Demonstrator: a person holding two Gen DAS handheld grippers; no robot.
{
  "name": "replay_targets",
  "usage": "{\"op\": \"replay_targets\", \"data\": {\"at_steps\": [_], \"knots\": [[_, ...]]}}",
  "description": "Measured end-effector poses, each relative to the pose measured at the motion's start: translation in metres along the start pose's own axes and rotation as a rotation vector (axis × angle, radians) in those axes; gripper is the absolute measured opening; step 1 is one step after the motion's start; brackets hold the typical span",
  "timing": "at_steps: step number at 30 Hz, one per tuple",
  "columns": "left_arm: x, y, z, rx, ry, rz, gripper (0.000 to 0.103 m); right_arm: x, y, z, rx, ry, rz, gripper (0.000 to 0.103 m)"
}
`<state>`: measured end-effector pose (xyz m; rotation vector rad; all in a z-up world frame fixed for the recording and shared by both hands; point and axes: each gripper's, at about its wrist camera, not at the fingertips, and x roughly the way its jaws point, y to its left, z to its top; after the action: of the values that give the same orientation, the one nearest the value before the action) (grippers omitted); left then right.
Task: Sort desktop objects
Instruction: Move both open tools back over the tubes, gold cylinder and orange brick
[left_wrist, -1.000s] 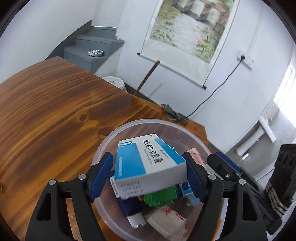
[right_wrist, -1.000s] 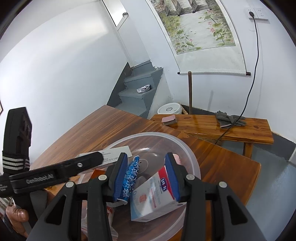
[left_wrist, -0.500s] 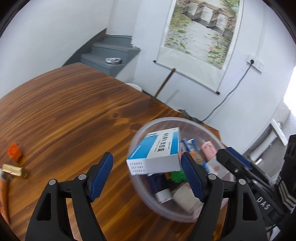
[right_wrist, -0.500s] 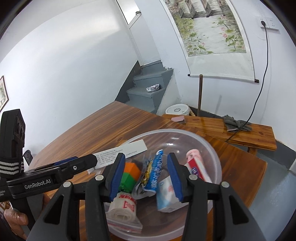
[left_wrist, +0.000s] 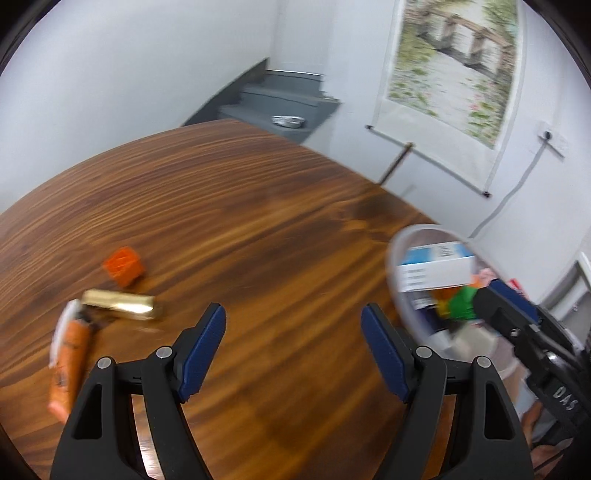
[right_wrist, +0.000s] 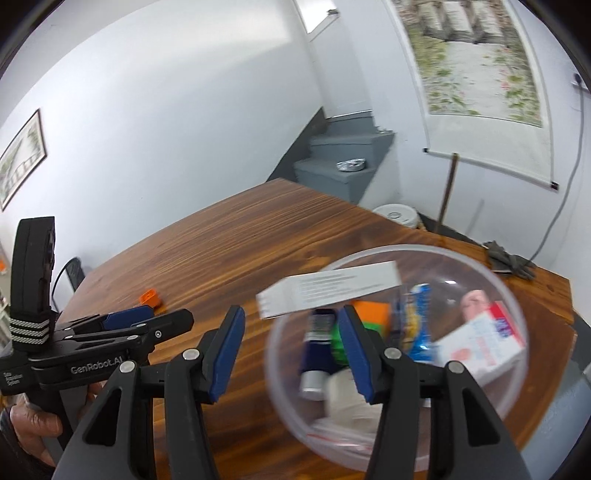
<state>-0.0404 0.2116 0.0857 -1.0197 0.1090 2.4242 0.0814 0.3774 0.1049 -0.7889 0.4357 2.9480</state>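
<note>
A clear plastic bowl (right_wrist: 513, 306) on the wooden table holds a blue-and-white box (left_wrist: 436, 267), a white-and-red box (right_wrist: 484, 345), a dark tube (right_wrist: 317, 343), green and orange blocks and a blue packet. My left gripper (left_wrist: 293, 332) is open and empty over bare table, left of the bowl (left_wrist: 397, 247). My right gripper (right_wrist: 291, 332) is open and empty at the bowl's near left rim. An orange block (left_wrist: 123, 264), a gold bar (left_wrist: 120, 302) and an orange tube (left_wrist: 68, 365) lie on the table at left.
The table edge runs behind the bowl, with a wooden bench and grey gloves (right_wrist: 511, 258) beyond. Grey stairs (left_wrist: 280, 99) and a hanging scroll painting (left_wrist: 454, 62) stand against the far wall.
The left gripper has swung left, away from the bowl and the blue-and-white box, bringing the orange block, gold bar and tube into view. The right gripper has shifted left and opened wider.
</note>
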Motion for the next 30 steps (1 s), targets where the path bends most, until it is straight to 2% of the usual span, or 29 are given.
{"op": "replay_targets", "data": {"at_steps": [7,13,17,25,30], "knots": [[-0.001,0.072,-0.016,-0.106,0.027,0.164,0.079,0.016,0.04,-0.005,-0.072,0.051,0.074,0.06],[-0.008,0.118,-0.035,-0.188,0.043,0.248,0.079,0.037,0.071,-0.013,-0.139,0.114,0.142,0.061],[-0.009,0.138,-0.041,-0.231,0.059,0.275,0.079,0.05,0.087,-0.02,-0.164,0.16,0.169,0.061],[-0.006,0.154,-0.048,-0.236,0.087,0.318,0.079,0.073,0.111,-0.025,-0.237,0.23,0.205,0.061],[-0.003,0.162,-0.05,-0.264,0.1,0.312,0.079,0.091,0.13,-0.02,-0.308,0.253,0.226,0.061]]}}
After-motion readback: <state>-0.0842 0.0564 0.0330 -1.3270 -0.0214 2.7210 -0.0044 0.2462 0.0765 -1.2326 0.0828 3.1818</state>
